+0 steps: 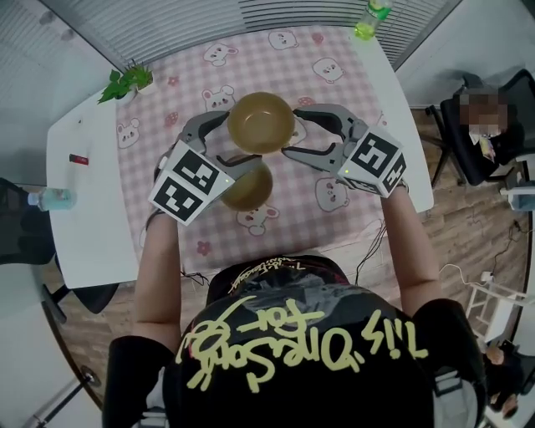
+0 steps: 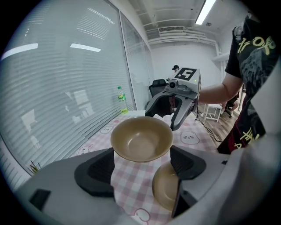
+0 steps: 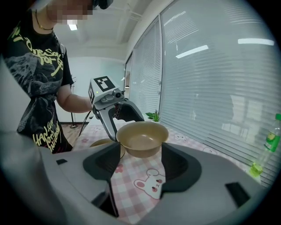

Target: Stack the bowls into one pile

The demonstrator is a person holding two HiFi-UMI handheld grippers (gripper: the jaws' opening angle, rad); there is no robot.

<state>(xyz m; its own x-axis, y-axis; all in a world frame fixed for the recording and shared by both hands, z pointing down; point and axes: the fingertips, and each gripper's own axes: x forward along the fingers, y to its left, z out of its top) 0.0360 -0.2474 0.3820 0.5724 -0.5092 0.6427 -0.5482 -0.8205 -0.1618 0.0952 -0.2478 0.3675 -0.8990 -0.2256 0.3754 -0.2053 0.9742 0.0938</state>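
Everything I get is bright and evenly lit. In the left gripper view a ceiling strip (image 2: 206,11) blows out white high above the jaws, and the blinds (image 2: 66,88) to their left carry pale glare streaks. The bowl (image 2: 141,139) between the jaws is sharp, with a soft sheen inside. The jaws themselves, close to the lens, look blurred. Shadow beneath the bowl is faint. Both gripper views bulge hard, with straight lines bending towards black corners. My head view is crisp at centre and curves near its edges.
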